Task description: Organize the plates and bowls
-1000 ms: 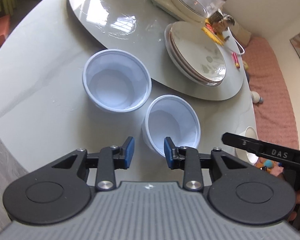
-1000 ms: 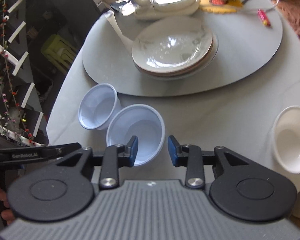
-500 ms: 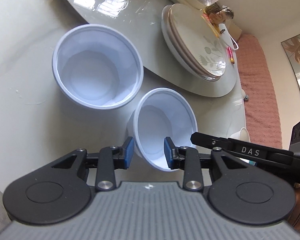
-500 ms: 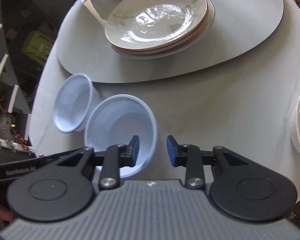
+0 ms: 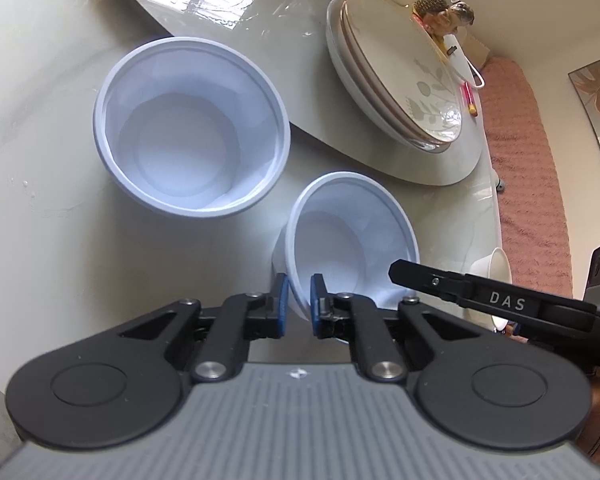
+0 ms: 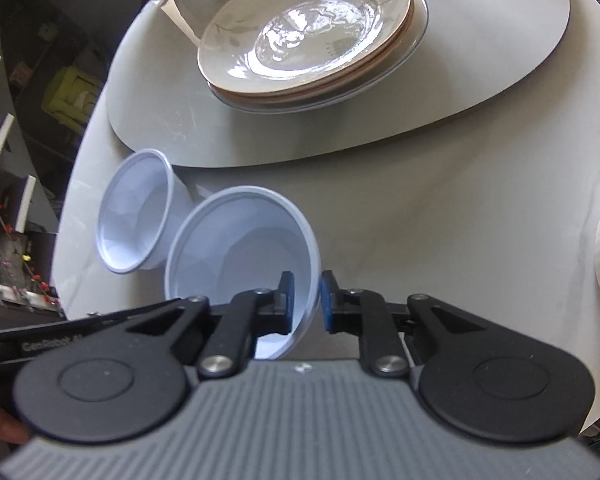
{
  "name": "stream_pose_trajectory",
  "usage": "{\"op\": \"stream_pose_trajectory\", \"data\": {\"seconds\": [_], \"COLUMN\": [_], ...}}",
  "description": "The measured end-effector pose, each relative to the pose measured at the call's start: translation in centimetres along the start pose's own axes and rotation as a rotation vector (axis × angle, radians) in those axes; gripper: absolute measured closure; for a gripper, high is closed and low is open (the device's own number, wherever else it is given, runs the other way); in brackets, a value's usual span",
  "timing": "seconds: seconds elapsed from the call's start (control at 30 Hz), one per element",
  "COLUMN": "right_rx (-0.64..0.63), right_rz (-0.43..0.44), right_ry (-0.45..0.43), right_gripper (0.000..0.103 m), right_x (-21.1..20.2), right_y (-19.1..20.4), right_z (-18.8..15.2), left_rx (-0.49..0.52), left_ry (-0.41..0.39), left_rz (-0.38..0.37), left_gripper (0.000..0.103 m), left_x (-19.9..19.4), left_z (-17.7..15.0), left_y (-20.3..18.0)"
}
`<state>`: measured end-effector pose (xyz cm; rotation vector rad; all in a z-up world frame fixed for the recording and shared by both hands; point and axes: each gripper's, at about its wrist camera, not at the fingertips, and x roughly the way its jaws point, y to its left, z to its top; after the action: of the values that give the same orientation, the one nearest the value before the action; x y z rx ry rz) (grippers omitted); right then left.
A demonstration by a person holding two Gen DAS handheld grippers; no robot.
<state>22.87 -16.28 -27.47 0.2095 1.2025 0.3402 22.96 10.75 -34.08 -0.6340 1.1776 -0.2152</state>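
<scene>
Left gripper (image 5: 298, 298): jaws closing, pinched on the near rim of the nearer white bowl (image 5: 350, 240).
Right gripper (image 6: 306, 300): jaws closing to a narrow gap, clamped on the opposite rim of that bowl.
Second white bowl (image 5: 192, 136): on the desk (image 5: 52, 240), just beside the first.
Plate stack (image 6: 308, 32): on the grey turntable (image 6: 480, 60), beyond both bowls.
</scene>
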Motion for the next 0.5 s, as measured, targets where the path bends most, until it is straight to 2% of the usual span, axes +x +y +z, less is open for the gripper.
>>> {"op": "stream_pose_trajectory", "data": {"seconds": [0.17, 0.37, 0.5], "right_rx": [-0.050, -0.029, -0.049], "right_rz": [-0.018, 0.005, 0.015], "right_ry": [-0.001, 0.004, 0.007], "right_gripper": [0.086, 0.086, 0.086], "right_x": [-0.7, -1.5, -2.1], "right_y": [0.2, -0.8, -1.3], "right_z": [-0.6, -1.1, -1.8], "left_rx": [0.009, -0.015, 0.029], "left_ry": [0.029, 0.065, 0.084], "left_rz": [0.028, 0.034, 0.068], "left_gripper": [0.090, 0.090, 0.089], "left_x": [-0.1, -0.4, -0.3], "left_z": [-0.7, -1.2, -1.5], "left_y": [-1.0, -1.8, -3.1]}}
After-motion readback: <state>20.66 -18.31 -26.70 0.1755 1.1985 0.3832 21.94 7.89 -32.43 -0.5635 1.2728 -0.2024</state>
